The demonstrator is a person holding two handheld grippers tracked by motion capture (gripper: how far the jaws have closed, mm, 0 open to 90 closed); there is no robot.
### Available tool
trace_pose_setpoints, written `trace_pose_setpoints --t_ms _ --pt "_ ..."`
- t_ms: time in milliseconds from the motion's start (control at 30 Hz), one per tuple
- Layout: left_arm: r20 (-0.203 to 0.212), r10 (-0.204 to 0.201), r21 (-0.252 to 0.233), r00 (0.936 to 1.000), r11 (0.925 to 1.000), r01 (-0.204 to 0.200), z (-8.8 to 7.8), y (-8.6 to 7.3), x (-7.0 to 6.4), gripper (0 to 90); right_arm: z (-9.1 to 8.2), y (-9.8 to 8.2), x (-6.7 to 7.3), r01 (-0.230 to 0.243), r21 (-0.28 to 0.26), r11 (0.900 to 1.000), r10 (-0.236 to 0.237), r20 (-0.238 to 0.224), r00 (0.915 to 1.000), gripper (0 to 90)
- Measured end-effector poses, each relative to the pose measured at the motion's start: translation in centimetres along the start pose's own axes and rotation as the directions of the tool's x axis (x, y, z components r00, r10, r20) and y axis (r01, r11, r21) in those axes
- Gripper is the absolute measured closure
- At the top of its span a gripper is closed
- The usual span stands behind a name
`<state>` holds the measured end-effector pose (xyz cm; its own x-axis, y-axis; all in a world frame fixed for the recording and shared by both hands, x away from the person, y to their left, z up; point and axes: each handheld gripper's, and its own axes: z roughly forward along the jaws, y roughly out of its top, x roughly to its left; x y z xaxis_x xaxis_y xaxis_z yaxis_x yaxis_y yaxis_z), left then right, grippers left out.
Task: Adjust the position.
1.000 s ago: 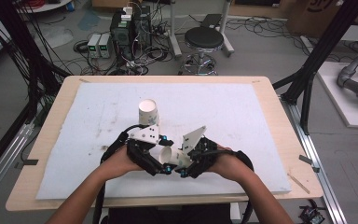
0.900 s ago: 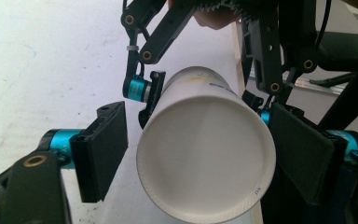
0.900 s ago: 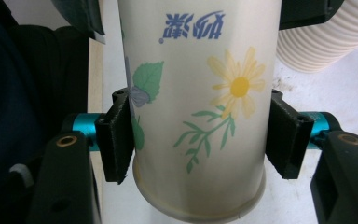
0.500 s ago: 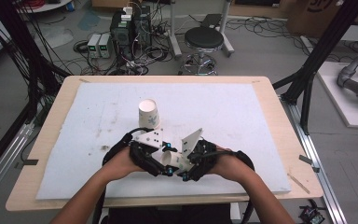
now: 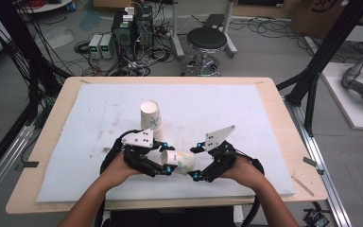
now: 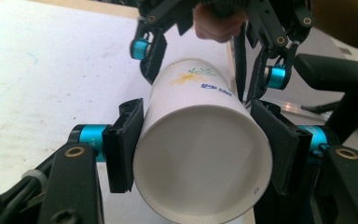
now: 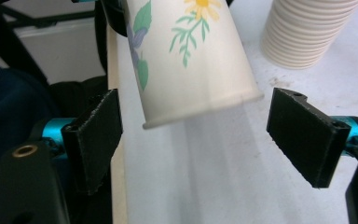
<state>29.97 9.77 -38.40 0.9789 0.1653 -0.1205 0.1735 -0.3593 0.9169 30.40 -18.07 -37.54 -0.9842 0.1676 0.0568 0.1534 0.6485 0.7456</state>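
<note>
A single paper cup with a flower print lies on its side in the air near the table's front. My left gripper is shut on its narrow base end; the pads press both sides of the cup. My right gripper faces it, open. Its pads stand on either side of the cup's wide rim without touching. The right gripper also shows beyond the cup in the left gripper view. An upside-down stack of cups stands behind the left hand.
A white mat covers the wooden table. The stack of cups is close at the right gripper view's upper right. The front table edge runs just under the grippers. A stool and electronics stand on the floor beyond.
The single cup now shows lying between the two grippers. The right gripper has shifted slightly right, its jaws spread around the cup's wide end. The stack has not moved.
</note>
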Motion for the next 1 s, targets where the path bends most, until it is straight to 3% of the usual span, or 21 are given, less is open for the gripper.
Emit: trace_pose_setpoints --t_ms 167,233,300,367,467,700,1000 --pt "-0.018 0.0 -0.045 0.9998 0.999 -0.001 -0.3 -0.6 0.1 37.2 -0.2 -0.9 0.2 -0.01 -0.072 0.997 0.011 0.014 0.9998 18.5" --pt "-0.027 -0.004 -0.077 0.9996 0.997 0.002 -0.5 -0.8 0.0 37.2 -0.3 -1.6 0.4 -0.008 -0.139 0.99 0.015 0.047 0.9988 18.5" --pt "-0.034 0.006 -0.104 0.9994 0.9945 -0.01 -0.8 -1.0 -0.1 37.2 -0.3 -1.9 0.5 -0.011 -0.159 0.987 0.02 0.058 0.9981 18.6" --pt "-0.048 0.007 -0.155 0.9988 0.9879 -0.015 -1.1 -1.3 -0.3 37.2 -0.3 -2.4 0.7 -0.003 -0.213 0.977 0.022 0.087 0.996 18.5" --pt "-0.062 0.017 -0.184 0.9979 0.9825 -0.028 -1.3 -1.7 -0.6 37.2 -0.2 -2.9 0.8 -0.008 -0.273 0.962 0.037 0.101 0.9942 18.6" --pt "-0.062 0.026 -0.2 0.9978 0.9791 -0.038 -1.4 -1.9 -0.9 37.1 0.2 -3.6 0.7 -0.018 -0.286 0.958 0.044 0.087 0.9953 18.6" --pt "-0.022 0.049 -0.192 0.9986 0.98 -0.052 -0.7 -1.3 -1.1 37.1 0.4 -3.4 0.8 -0.009 -0.302 0.953 0.028 0.057 0.998 18.6"
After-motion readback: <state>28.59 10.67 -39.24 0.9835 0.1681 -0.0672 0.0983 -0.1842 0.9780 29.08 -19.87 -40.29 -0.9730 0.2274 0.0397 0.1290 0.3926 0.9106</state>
